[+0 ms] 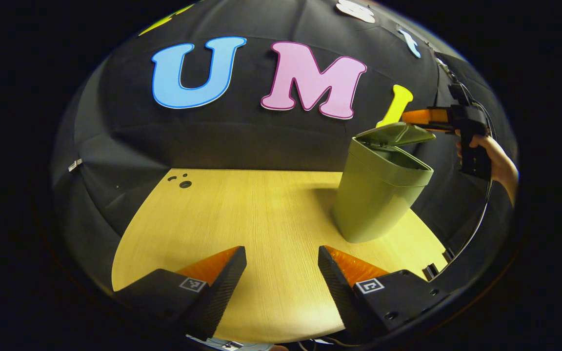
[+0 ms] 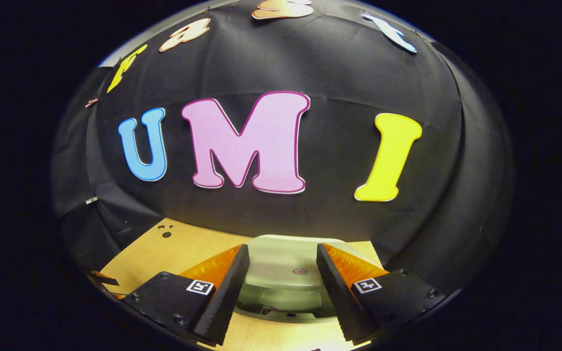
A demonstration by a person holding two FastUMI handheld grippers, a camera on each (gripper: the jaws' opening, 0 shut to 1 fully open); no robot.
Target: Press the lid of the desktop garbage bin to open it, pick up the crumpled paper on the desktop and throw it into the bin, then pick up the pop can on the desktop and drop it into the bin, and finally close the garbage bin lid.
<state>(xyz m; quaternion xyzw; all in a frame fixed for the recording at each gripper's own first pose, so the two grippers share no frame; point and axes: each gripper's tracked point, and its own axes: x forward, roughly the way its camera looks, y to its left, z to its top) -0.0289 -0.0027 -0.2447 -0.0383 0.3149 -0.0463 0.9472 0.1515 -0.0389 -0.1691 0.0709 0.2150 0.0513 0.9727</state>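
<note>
Left gripper view: the lid [image 1: 398, 134] is seen part-raised on the bin [image 1: 378, 195]. Both grippers, left [image 1: 282, 273] and right [image 2: 281, 278], are held open and empty. An off-centre push may tip the bin.

Light wood-grain desktop [image 1: 261, 214], pale yellow, curved front edge, a few small dark round holes [image 1: 182, 182] near its far left corner, olive-green garbage bin [image 1: 376, 200] standing upright on its right side, lid [image 1: 397, 133] partly raised
</note>
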